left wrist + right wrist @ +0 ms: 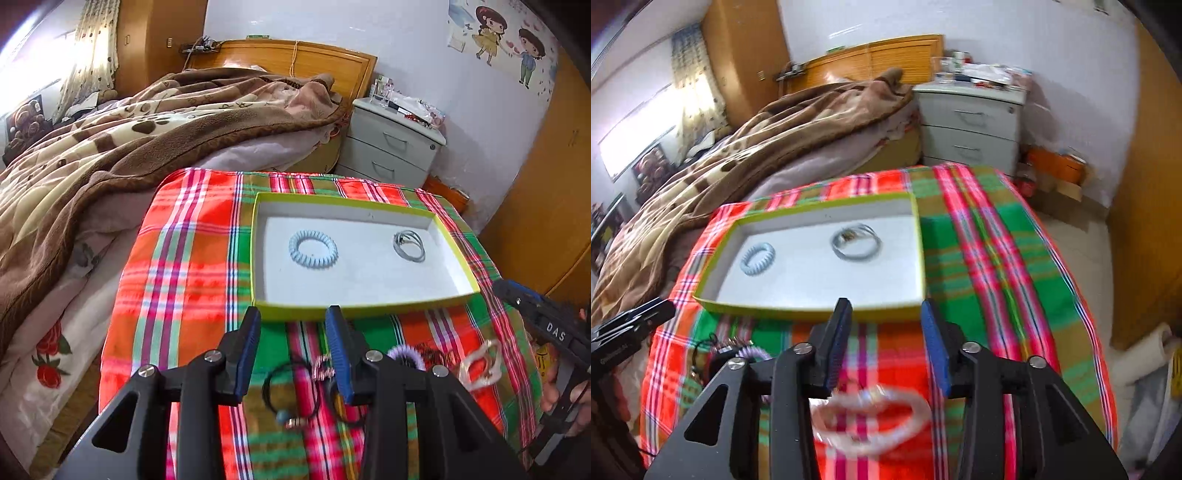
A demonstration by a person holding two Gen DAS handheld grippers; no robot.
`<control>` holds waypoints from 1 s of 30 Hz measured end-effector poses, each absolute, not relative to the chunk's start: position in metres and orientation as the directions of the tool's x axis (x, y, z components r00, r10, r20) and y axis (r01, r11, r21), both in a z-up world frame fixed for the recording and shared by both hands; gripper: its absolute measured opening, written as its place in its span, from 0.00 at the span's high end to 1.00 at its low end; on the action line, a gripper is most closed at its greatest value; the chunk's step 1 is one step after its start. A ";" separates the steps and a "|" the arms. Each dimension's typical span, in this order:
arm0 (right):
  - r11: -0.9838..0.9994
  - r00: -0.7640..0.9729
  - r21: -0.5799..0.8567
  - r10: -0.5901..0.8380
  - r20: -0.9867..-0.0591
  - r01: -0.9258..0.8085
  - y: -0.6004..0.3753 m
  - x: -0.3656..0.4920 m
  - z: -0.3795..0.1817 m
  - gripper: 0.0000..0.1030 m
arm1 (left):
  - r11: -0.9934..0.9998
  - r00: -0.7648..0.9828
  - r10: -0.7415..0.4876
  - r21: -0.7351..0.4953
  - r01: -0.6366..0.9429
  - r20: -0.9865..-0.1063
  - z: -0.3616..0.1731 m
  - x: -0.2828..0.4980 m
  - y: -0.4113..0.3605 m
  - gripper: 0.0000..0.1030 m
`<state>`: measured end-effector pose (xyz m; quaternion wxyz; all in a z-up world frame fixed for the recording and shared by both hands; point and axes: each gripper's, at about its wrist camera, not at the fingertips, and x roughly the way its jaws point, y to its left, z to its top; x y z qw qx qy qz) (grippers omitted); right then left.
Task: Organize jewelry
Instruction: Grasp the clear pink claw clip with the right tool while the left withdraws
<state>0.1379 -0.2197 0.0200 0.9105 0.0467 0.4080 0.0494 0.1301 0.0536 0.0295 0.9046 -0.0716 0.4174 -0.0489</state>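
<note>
A shallow box with a lime-green rim (369, 312) sits on a plaid cloth. Inside lie a pale blue spiral hair tie (313, 248) and a grey ring-shaped bracelet (409, 246). My left gripper (293, 321) hangs open just in front of the box, with nothing between its fingers. Under it are a black cord bracelet (291, 395), a purple spiral tie (406, 356) and a clear bracelet (480, 365). The right gripper (886, 314) is open and empty too, near the box rim (812, 306). The clear bracelet (871, 417) shows blurred on the cloth below it.
The plaid cloth (177, 280) covers a small table whose edges drop off left and right. A bed with a brown blanket (110, 140) lies to the left. A pale nightstand (391, 144) stands behind, and a wooden wardrobe (546, 192) on the right.
</note>
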 end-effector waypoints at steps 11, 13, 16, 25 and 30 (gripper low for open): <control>0.940 0.639 0.327 0.195 -0.744 0.094 -0.247 0.092 -0.013 0.47 | 0.977 0.616 -0.180 -0.211 0.022 -0.767 0.008 0.089 0.059 0.61; 0.932 0.636 0.343 0.194 -0.747 0.118 -0.248 0.090 -0.016 0.47 | 0.978 0.616 -0.171 -0.207 0.014 -0.769 0.006 0.083 0.061 0.61; 0.918 0.635 0.373 0.211 -0.743 0.132 -0.243 0.084 -0.020 0.46 | 0.979 0.615 -0.166 -0.206 0.006 -0.771 0.003 0.077 0.064 0.61; 0.951 0.555 0.283 0.172 -0.814 0.121 -0.217 0.095 -0.036 0.44 | 0.975 0.599 -0.181 -0.221 0.007 -0.780 -0.006 0.068 0.068 0.61; 0.980 0.549 0.153 0.059 -0.833 0.126 -0.224 0.090 -0.031 0.44 | 0.976 0.597 -0.176 -0.220 -0.001 -0.782 -0.007 0.064 0.072 0.61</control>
